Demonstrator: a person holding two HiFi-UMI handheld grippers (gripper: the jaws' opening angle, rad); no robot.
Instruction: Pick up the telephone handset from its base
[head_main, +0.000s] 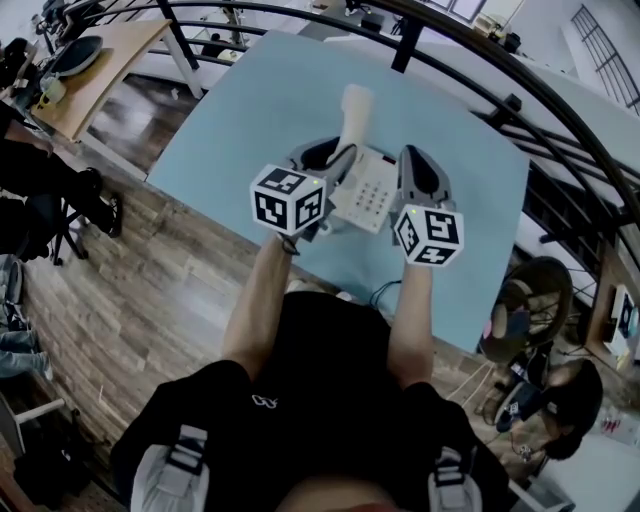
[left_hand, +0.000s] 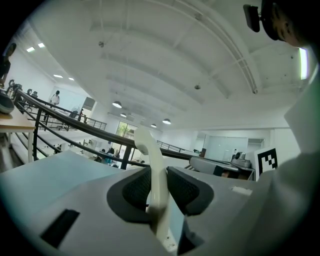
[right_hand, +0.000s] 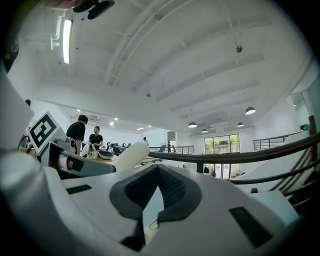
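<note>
The cream telephone handset (head_main: 354, 115) sticks out beyond my left gripper (head_main: 335, 155), above the light-blue table (head_main: 230, 110). In the left gripper view the handset (left_hand: 150, 160) rises steeply between the two dark pads (left_hand: 135, 187), and my left gripper (left_hand: 156, 172) is shut on its shaft. The white base with its keypad (head_main: 368, 192) lies between the two grippers. My right gripper (head_main: 418, 162) hovers at the base's right side. Its jaws (right_hand: 158, 168) meet at the tips and hold nothing. The handset's end (right_hand: 131, 155) shows to their left.
A dark curved railing (head_main: 480, 75) runs behind the table. A wooden desk (head_main: 100, 70) stands at the far left over wood flooring. A cable (head_main: 385, 292) hangs at the table's near edge. People sit at the left edge and at the lower right (head_main: 560, 400).
</note>
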